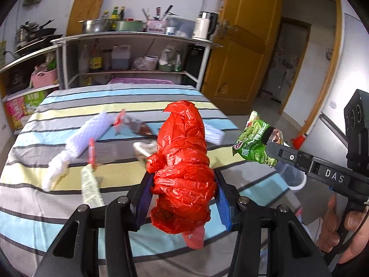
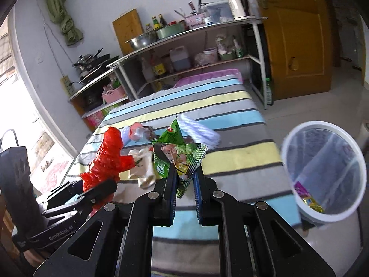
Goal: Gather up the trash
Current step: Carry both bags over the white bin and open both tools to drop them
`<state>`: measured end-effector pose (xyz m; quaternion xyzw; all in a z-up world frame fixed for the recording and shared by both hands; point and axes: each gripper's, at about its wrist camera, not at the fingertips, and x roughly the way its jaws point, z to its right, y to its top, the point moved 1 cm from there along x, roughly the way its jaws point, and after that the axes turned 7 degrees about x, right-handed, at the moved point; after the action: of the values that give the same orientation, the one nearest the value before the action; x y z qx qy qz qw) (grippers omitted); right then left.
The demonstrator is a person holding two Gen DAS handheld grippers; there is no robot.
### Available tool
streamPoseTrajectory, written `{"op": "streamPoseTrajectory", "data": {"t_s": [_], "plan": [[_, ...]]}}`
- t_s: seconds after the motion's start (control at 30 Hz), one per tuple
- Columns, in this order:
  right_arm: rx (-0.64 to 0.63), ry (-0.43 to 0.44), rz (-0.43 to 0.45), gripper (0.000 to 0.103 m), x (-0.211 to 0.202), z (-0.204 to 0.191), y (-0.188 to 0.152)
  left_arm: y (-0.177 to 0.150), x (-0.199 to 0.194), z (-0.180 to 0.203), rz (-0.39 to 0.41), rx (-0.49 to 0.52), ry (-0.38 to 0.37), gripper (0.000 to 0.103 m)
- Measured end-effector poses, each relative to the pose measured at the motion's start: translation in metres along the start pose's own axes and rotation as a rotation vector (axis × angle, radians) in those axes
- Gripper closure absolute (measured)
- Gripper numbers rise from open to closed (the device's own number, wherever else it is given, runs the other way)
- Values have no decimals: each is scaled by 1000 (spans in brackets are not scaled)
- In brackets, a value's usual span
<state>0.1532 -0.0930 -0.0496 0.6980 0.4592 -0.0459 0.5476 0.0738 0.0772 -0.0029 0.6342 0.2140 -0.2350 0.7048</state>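
Both hands are loaded and lifted off the striped bed (image 1: 69,217). The left gripper (image 1: 182,198) is pinching a crumpled red plastic bag (image 1: 182,161) between its blue pads, the bag standing up well above the fingers. The right gripper (image 2: 185,184) is pressed nearly together on a green snack packet (image 2: 177,157), which fans out above the tips. In the right wrist view a white bin (image 2: 327,217) with a clear liner stands to the right of the bed, on the floor, and a few bright wrappers (image 2: 307,196) already lie in its bottom, so some trash appears to have gone in. Neither held piece is over the bin yet; the packet looks the nearer of the two. Plenty is left on the bed: two pieces of white foam netting, one (image 1: 92,133) on the left and one (image 1: 214,133) further right, a red-edged wrapper (image 1: 92,152), a pale yellowish packet (image 1: 91,189), a dark wrapper (image 1: 140,127) farther back, and a crumpled whitish piece (image 2: 143,168) near the middle. By my reading the job is in its early-to-middle part, with these two drops next and several pickups after.
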Motion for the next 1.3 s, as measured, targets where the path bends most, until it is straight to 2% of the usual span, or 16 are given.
{"op": "streamPoseTrajectory", "data": {"t_s": [0.67,1.3], "plan": [[85,-204,111,89,-76,78,-12,23,30,103,-36,157,-195,51],[194,-312,120,89,-83,150,-10,48,86,166,-75,225,-321,51]]}}
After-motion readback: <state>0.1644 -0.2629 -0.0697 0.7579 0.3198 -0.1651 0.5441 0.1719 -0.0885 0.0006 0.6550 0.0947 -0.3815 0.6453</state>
